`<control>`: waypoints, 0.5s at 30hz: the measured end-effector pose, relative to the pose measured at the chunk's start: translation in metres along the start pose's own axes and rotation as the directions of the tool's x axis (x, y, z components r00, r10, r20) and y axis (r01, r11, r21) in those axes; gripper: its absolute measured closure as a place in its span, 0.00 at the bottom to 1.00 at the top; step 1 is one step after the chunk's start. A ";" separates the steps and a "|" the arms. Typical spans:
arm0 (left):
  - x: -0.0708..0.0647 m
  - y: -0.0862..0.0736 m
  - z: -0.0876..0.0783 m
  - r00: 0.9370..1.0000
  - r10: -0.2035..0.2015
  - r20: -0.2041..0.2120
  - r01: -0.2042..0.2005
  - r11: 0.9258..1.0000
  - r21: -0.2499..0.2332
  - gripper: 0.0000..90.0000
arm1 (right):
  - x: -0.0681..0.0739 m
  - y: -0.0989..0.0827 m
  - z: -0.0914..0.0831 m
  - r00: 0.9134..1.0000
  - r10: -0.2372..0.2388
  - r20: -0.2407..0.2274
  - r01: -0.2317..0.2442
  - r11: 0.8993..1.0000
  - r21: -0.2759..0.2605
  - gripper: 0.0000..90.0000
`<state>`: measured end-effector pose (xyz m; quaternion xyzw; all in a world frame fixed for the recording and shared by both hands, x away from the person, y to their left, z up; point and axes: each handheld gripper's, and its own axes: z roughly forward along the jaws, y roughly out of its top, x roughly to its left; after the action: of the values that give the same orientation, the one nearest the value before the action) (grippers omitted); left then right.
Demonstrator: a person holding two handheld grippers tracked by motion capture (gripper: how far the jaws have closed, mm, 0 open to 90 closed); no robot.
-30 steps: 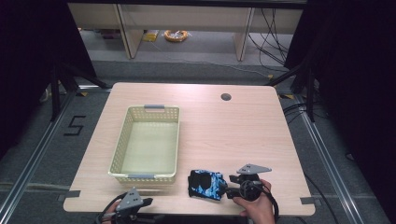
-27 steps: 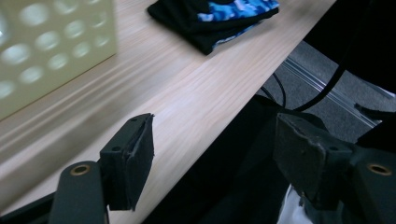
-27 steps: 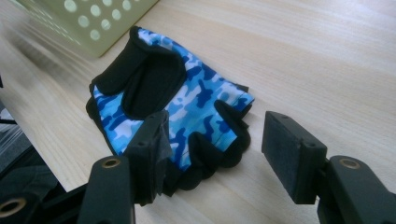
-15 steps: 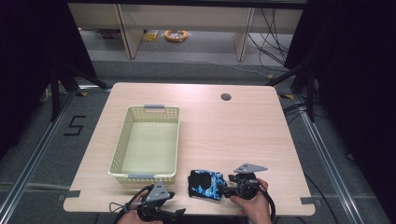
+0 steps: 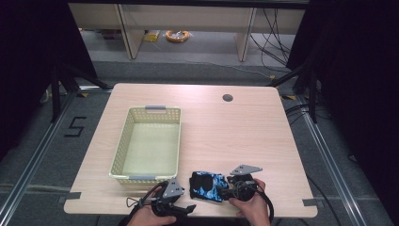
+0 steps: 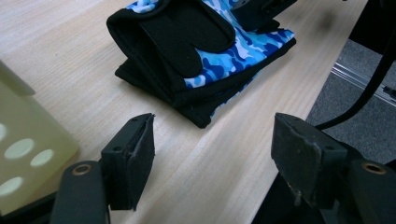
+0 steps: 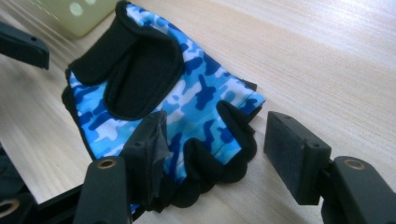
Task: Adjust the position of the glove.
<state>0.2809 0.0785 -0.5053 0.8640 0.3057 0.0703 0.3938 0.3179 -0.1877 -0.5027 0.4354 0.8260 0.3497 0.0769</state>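
The glove (image 5: 207,186) is blue camouflage in light, mid and dark blue with white patches, edged and strapped in black. The basket (image 5: 123,148) is pale yellow with 2 grey handle tabs. The bench (image 5: 226,132) is light wood grain with 1 dark round hole

From up high my forearms are cut off at the bottom edge, and the glove's (image 5: 207,186) right end hides under the right tool (image 5: 229,192).

A pale yellow perforated basket (image 5: 148,143) sits on the left half of the wooden tabletop (image 5: 244,132); an orange cable coil (image 5: 177,35) lies on the floor beyond.
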 end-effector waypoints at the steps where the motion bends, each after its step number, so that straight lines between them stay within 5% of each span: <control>1: -0.001 0.000 0.001 1.000 -0.007 0.004 0.007 1.000 -0.003 0.33 | 0.001 -0.001 0.004 1.000 0.007 0.000 -0.007 0.999 -0.041 0.47; 3: 0.000 0.000 0.001 1.000 0.018 0.008 -0.018 1.000 0.007 0.33 | 0.000 0.000 0.004 1.000 -0.011 0.001 0.011 1.000 -0.023 0.48; 7: 0.000 -0.002 0.001 1.000 -0.016 0.013 0.016 1.000 0.014 0.33 | -0.001 0.001 0.007 0.999 -0.042 0.006 0.043 0.999 -0.012 0.52; 8: 0.001 -0.002 -0.001 1.000 0.003 0.010 -0.003 1.000 0.015 0.33 | 0.000 0.003 0.006 1.000 -0.027 -0.001 0.027 1.000 0.005 0.52; 13: 0.002 -0.003 -0.003 0.999 -0.045 0.018 0.045 0.999 0.009 0.32 | 0.001 0.006 0.007 0.991 -0.135 -0.001 0.135 0.990 0.041 0.65; 14: 0.004 -0.003 -0.005 0.999 -0.030 0.025 0.029 0.999 0.017 0.32 | 0.001 0.006 0.008 0.989 -0.149 -0.007 0.149 0.988 0.031 0.66; 15: 0.004 -0.004 -0.004 0.998 -0.061 0.025 0.061 0.998 0.013 0.32 | 0.000 0.007 0.009 0.986 -0.165 -0.016 0.165 0.986 0.029 0.71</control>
<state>0.2805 0.0853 -0.5057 0.8575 0.3273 0.0455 0.3943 0.3266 -0.1809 -0.5048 0.3642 0.8649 0.3326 0.0932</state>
